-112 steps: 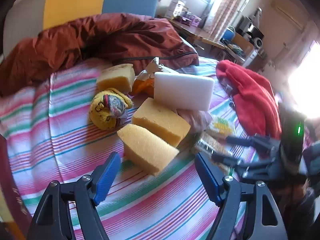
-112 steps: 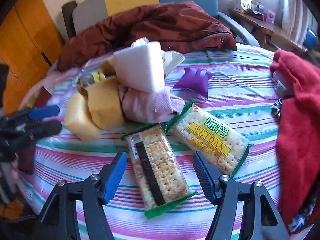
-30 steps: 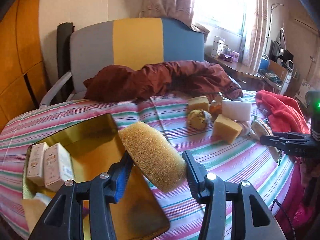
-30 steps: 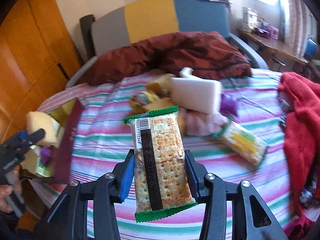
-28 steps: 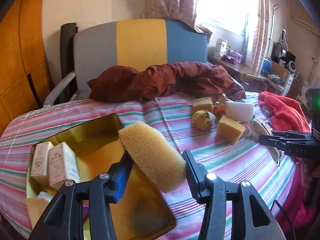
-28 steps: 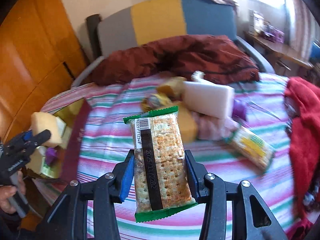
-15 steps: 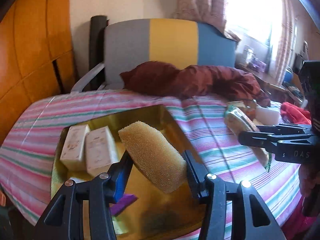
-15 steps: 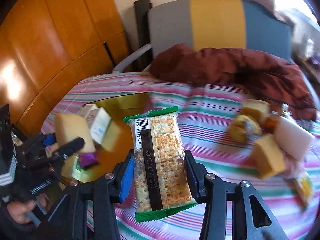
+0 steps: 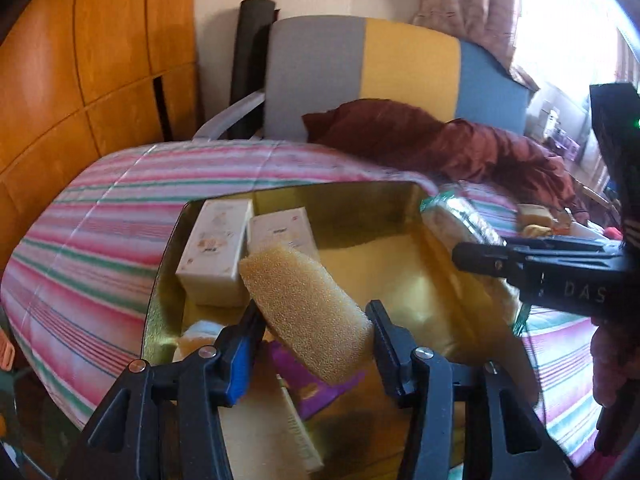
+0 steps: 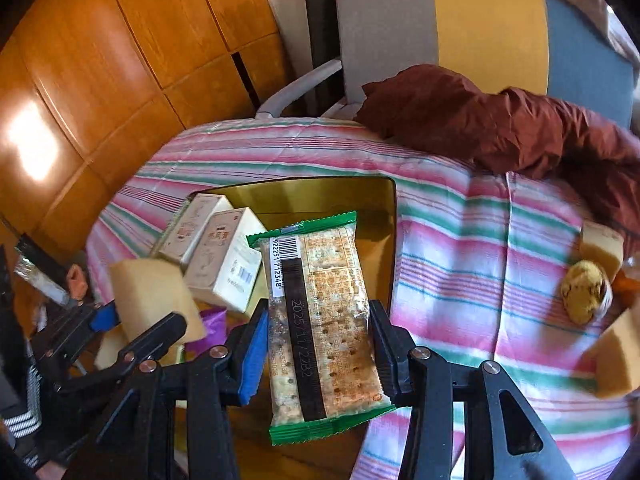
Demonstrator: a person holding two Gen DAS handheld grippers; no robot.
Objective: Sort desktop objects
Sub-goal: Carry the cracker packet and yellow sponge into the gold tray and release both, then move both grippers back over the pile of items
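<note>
Your left hand-held gripper (image 9: 310,342) is clenched on the yellow sponge (image 9: 306,312), held above the gold tray (image 9: 360,204). Your right hand-held gripper (image 10: 318,354) grips the cracker packet (image 10: 320,320) over the same tray, near its right rim. Two white boxes (image 10: 212,256) sit at the tray's far left corner, a purple wrapper (image 9: 308,380) below the sponge.

The tray's (image 9: 360,204) near end is hidden behind the sponge (image 9: 308,312) and the left hand-held gripper (image 9: 310,350). A purple item (image 9: 304,376) shows only in part beneath the sponge. The box (image 10: 224,272) print is too small to read. The cracker pack (image 10: 320,320) covers part of the tray floor. A far sponge (image 10: 616,360) is cut by the lens edge.
</note>
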